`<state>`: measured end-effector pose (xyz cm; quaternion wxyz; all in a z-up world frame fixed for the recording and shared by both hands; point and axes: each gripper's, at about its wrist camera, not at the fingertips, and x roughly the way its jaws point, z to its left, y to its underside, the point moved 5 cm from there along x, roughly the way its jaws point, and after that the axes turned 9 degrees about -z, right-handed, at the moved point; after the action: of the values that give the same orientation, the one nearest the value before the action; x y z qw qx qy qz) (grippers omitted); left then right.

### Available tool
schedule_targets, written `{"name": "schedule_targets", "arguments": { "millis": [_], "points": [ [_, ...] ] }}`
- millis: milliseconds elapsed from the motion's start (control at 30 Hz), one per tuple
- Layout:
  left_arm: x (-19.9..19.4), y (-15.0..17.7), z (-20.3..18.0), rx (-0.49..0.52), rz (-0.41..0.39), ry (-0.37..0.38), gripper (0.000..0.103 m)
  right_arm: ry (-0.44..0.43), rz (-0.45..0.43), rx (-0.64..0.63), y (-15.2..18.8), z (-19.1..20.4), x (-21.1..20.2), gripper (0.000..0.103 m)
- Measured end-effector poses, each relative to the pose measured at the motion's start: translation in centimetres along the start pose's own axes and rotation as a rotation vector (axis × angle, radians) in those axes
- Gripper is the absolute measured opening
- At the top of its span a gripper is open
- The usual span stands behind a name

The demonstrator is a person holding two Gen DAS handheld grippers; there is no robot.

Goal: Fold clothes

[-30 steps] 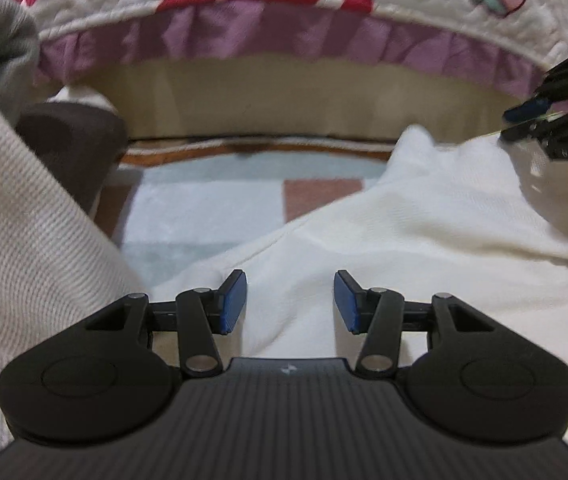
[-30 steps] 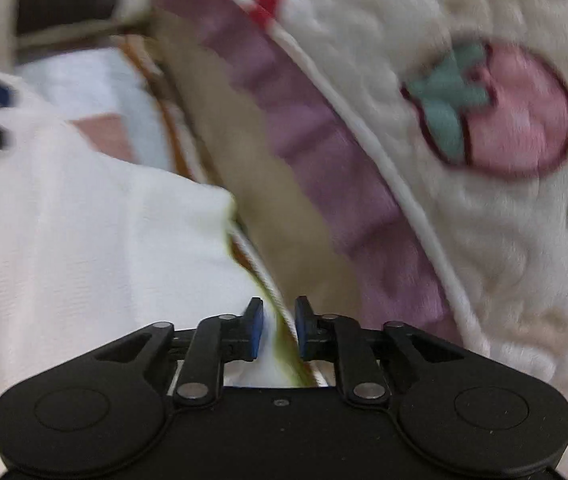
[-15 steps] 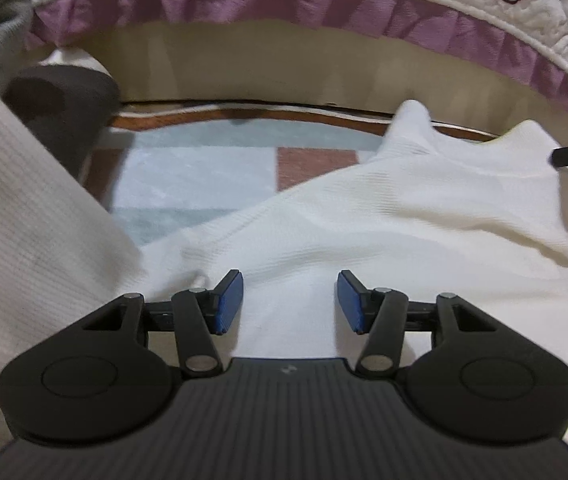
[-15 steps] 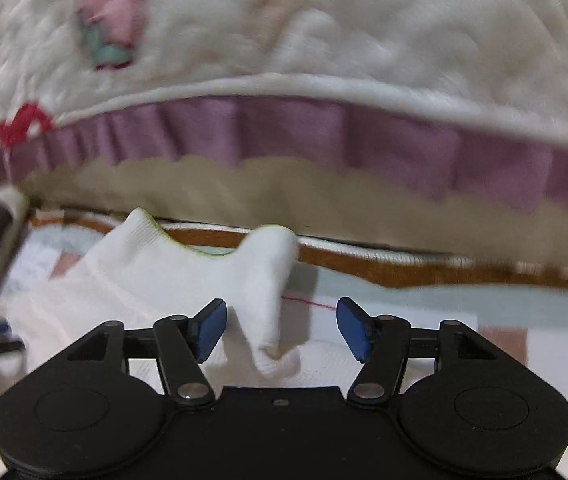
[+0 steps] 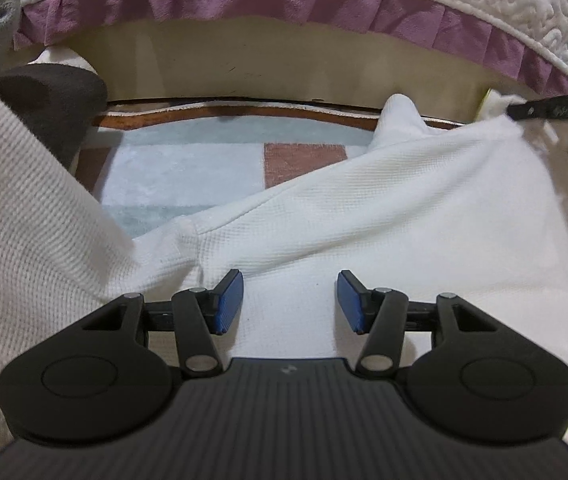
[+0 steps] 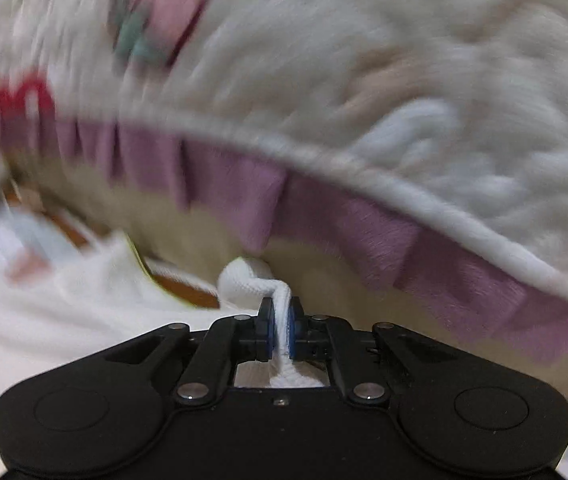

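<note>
so the left gripper (image 5: pixel 290 300) hovers low over the white waffle-knit garment (image 5: pixel 364 216), jaws apart, nothing in them. right gripper (image 6: pixel 280 326) has its jaws clamped on a bunched edge of that garment at its far side. it's spread on a pastel checked rug (image 5: pixel 188 176), partly flat, one corner lifted, so folding looks midway to me. beyond, a quilted strawberry bedspread with purple ruffle (image 5: pixel 324 4) crowds the far edge
</note>
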<state>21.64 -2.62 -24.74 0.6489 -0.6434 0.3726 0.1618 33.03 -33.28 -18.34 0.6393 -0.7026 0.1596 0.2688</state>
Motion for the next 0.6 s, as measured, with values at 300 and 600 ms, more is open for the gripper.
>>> {"name": "schedule_targets", "arguments": {
  "millis": [300,600],
  "points": [
    [-2.1,-0.4,0.0,0.02,0.006,0.021,0.051,0.134,-0.018,-0.026,2.7,0.5,-4.9,0.063],
    [-8.4,1.4,-2.6,0.024,0.015,0.073,0.051,-0.021,0.043,0.262,11.2,0.4,-16.7,0.065]
  ]
}}
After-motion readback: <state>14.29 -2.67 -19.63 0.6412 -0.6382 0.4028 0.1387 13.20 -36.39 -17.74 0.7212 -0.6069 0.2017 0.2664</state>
